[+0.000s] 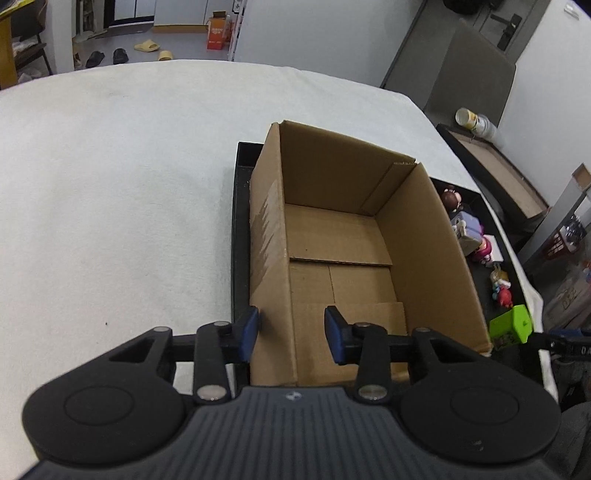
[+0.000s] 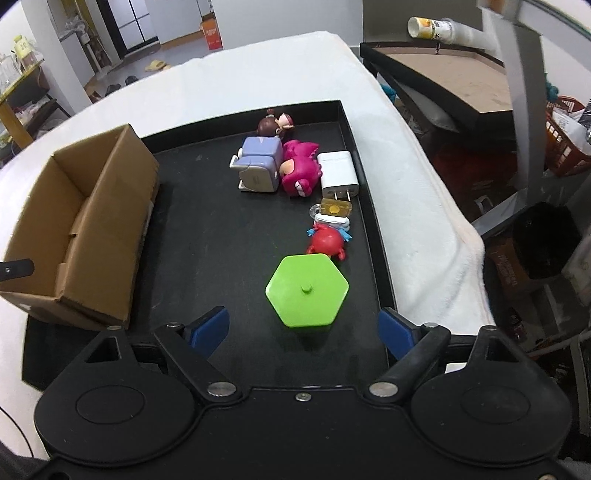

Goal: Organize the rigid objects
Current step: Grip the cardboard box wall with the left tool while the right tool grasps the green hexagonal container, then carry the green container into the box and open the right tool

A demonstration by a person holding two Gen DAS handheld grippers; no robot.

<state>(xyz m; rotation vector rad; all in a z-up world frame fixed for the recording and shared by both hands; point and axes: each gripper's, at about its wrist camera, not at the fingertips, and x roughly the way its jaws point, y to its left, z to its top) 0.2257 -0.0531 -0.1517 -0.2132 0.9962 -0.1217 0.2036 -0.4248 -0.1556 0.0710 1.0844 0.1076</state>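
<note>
An empty cardboard box (image 1: 351, 236) stands on a black tray (image 2: 221, 229); the box also shows in the right wrist view (image 2: 85, 221). My left gripper (image 1: 291, 334) is open, its fingers straddling the box's near left wall. My right gripper (image 2: 301, 328) is open wide and empty, just behind a green hexagonal block (image 2: 306, 291). Beyond it lie a red figure (image 2: 327, 243), a white charger (image 2: 338, 173), a pink toy (image 2: 299, 168), a purple box toy (image 2: 258, 164) and a brown-haired doll (image 2: 273, 123). The green block (image 1: 511, 326) shows in the left wrist view too.
The tray sits on a white cloth-covered table (image 1: 110, 184). A lower table (image 2: 461, 81) with a tipped cup (image 2: 432, 27) stands to the right. A red basket (image 2: 565, 140) and clutter lie beyond the table's right edge.
</note>
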